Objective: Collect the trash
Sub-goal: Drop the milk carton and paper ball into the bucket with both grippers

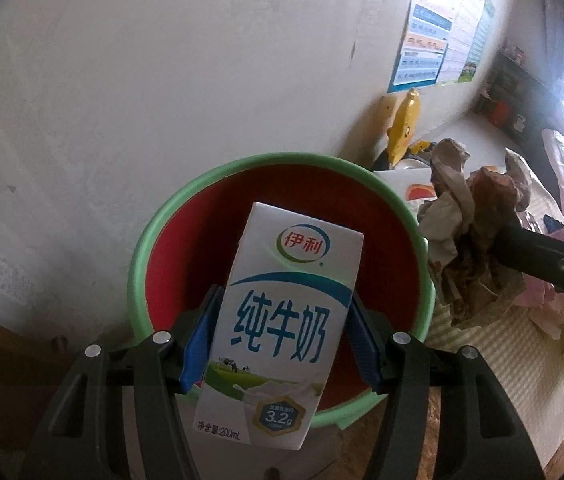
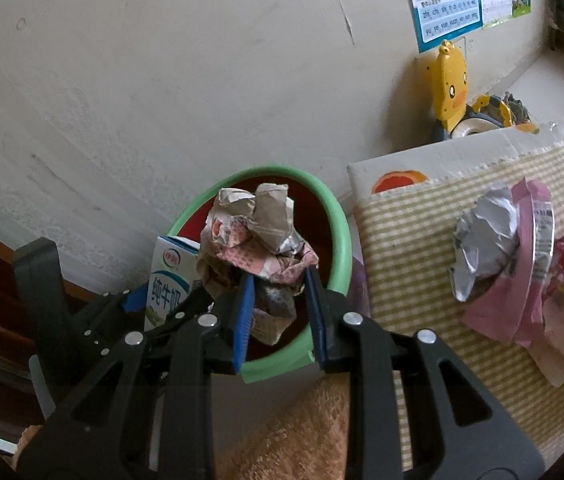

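Over at the left, the left gripper [image 1: 279, 344] clamps a milk carton [image 1: 277, 320] between its blue ribbed pads [image 1: 197, 344], one pad pressed to each narrow side. Smooth, glossy and box-shaped, the white carton carries blue lettering and stands upright, slightly tilted, in front of the bucket [image 1: 141, 256], which has a rounded green rim and a red inner wall. Further right, the right gripper [image 2: 279, 304] pinches a crumpled paper wad [image 2: 257, 240] between its own blue pads; the wad is creased, lumpy, brownish with pink print, and it sits over the bucket's mouth. Right of the bucket lies a striped woven cloth [image 2: 414, 240], yellow and cream, bearing more trash: crinkled silver foil [image 2: 482, 244] and a torn pink wrapper [image 2: 522, 280], touching each other.
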